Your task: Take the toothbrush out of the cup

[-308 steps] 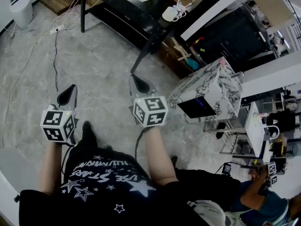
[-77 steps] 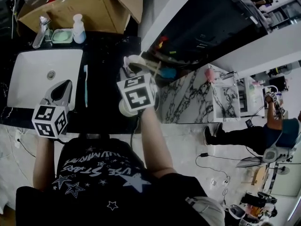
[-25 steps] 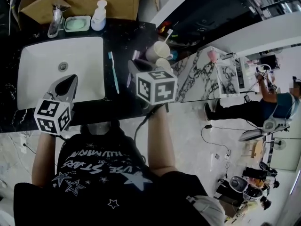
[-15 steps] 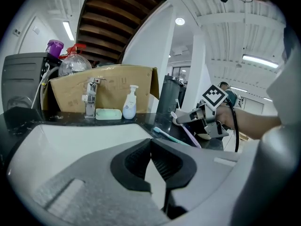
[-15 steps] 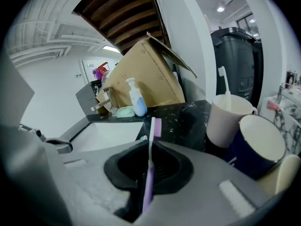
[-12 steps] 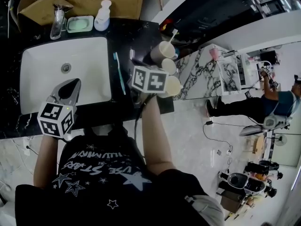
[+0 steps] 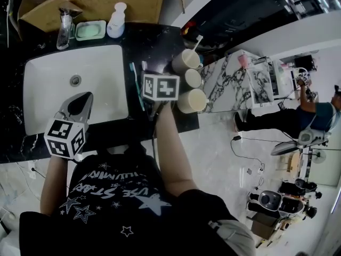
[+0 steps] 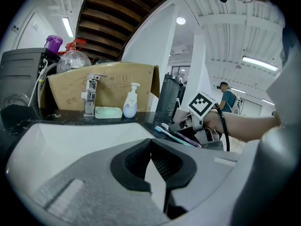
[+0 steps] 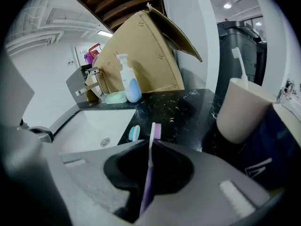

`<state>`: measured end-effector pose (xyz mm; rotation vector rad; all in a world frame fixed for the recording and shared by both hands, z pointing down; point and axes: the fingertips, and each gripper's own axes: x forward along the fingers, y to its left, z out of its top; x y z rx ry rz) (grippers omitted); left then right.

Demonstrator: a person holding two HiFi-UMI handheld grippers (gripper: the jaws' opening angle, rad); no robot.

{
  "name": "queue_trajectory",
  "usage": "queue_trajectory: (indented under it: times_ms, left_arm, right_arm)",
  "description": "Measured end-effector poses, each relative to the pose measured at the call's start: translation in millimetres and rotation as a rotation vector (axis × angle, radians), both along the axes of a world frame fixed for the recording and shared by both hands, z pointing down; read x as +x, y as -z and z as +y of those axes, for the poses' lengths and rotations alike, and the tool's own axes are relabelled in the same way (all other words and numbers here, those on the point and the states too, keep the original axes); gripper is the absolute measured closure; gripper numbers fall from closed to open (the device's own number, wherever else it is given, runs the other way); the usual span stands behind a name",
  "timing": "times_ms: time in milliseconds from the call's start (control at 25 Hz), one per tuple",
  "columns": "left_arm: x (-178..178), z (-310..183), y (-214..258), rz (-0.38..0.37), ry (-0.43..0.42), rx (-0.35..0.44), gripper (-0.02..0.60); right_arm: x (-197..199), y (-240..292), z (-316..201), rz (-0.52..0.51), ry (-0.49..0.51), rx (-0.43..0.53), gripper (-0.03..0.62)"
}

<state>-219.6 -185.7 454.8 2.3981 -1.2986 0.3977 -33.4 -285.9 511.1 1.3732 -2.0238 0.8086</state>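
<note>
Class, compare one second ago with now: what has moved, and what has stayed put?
The right gripper, shut on the purple toothbrush, has moved left away from the cups and down towards the counter, beside the teal toothbrush. The left gripper stays shut and empty over the sink.

The surface [image 7: 154, 42] is polished black stone with white veins, glossy. The sink [image 7: 50, 92] is smooth white glazed ceramic. The faucet [image 8: 89, 96] is bright chromed metal. The box [image 7: 98, 1] is matt brown cardboard. The cup [image 9: 240, 109] is matt beige plastic. The toothbrush [image 9: 148, 175] is smooth purple-and-white plastic. The left gripper [image 8: 151, 142] is matt grey plastic, its jaws lined with ribbed black pads.
</note>
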Motion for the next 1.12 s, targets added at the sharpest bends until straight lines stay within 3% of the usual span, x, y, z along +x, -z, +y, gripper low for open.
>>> queue_trajectory:
  times_ms: [280, 520, 840, 1120]
  left_arm:
    - [-2.7, -1.4, 1.1, -0.002, 0.008, 0.005, 0.572]
    - [-1.3, -2.3, 6.4, -0.006, 0.013, 0.02, 0.572]
    - [8.9, -5.3, 19.1, -0.014, 0.031, 0.053, 0.572]
    - [30.7, -7.3, 29.2, -0.024, 0.037, 0.076, 0.572]
  right_arm:
    - [-0.7, -7.4, 0.2, 0.054, 0.021, -0.017, 0.546]
    - [1.6, 10.7, 4.3, 0.043, 0.042, 0.028, 0.528]
    - [11.3, 82.9, 9.7, -0.054, 0.066, 0.219, 0.528]
    - [52.5, 153.1, 4.0, -0.057, 0.038, 0.384, 0.528]
